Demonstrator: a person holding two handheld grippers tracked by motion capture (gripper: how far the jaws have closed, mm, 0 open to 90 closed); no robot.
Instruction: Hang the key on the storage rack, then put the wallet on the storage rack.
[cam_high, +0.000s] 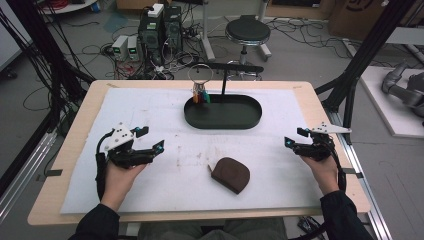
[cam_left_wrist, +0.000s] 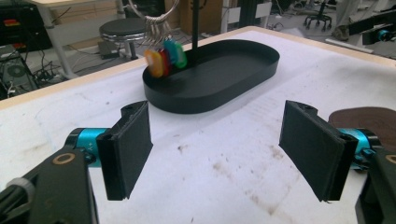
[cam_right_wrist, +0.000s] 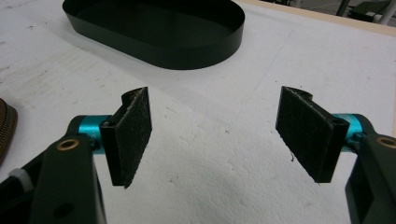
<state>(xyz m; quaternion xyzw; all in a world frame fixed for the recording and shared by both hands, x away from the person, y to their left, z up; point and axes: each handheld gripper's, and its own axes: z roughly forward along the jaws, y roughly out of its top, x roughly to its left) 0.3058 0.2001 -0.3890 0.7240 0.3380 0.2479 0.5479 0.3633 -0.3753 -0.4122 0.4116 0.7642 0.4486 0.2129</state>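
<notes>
Left tongs (cam_high: 150, 139) gaping, empty, at bench (cam_high: 75, 125) left; right tongs (cam_high: 295, 136) gaping, empty, at right; brown pouch (cam_high: 231, 173) between them near front edge; black tray (cam_high: 223, 111) behind, keys (cam_high: 201, 95) hanging over it

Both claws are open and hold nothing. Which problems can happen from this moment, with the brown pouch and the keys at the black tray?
1. The key ring hangs from a thin post standing in the black tray; a pull by the left claw could tip the post or drag the tray.
2. The brown pouch lies flat on the white mat; a claw may pinch the mat with it.
3. The right claw could bump the tray's rim when reaching in.
</notes>
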